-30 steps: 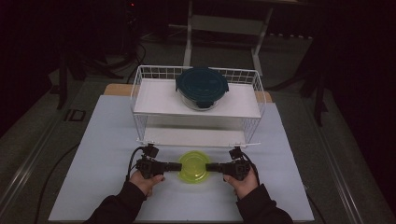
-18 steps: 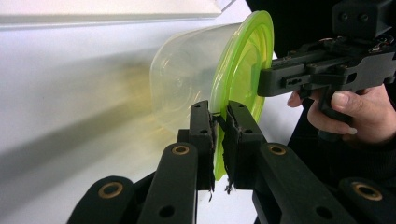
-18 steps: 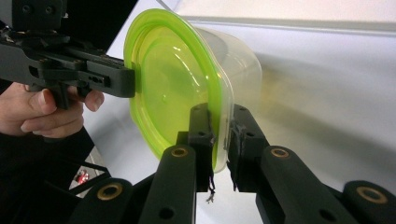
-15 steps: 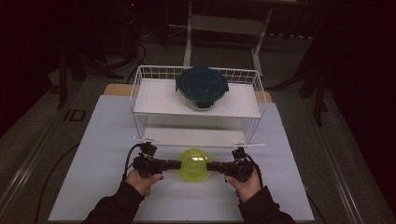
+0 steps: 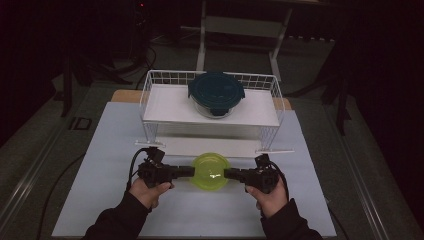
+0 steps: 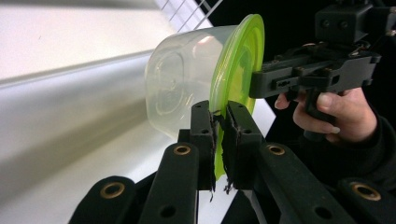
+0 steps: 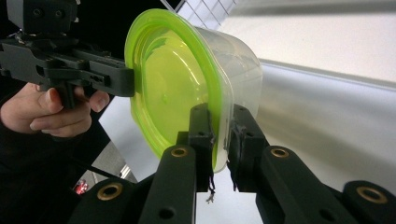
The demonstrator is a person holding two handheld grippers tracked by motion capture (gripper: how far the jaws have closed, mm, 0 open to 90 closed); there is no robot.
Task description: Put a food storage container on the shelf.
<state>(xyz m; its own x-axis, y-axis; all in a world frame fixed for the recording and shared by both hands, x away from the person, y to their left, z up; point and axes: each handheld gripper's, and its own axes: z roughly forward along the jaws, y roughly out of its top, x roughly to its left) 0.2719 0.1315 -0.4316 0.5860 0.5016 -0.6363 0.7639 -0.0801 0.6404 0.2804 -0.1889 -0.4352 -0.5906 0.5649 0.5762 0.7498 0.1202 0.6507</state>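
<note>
I have the left tool [image 5: 186, 171] and right tool [image 5: 233, 174] each pinching the rim of the green-lidded container [image 5: 211, 171], held between them just before the wire rack [image 5: 150, 100] above the table [image 5: 100, 150]. I'd keep both grips level, moving together.

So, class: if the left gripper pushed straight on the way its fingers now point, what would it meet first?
The left gripper points across the table and is already shut on the green-lidded container. Straight on, past that container, it would likely meet the right gripper, which clamps the opposite rim, though depth is hard to judge.
</note>
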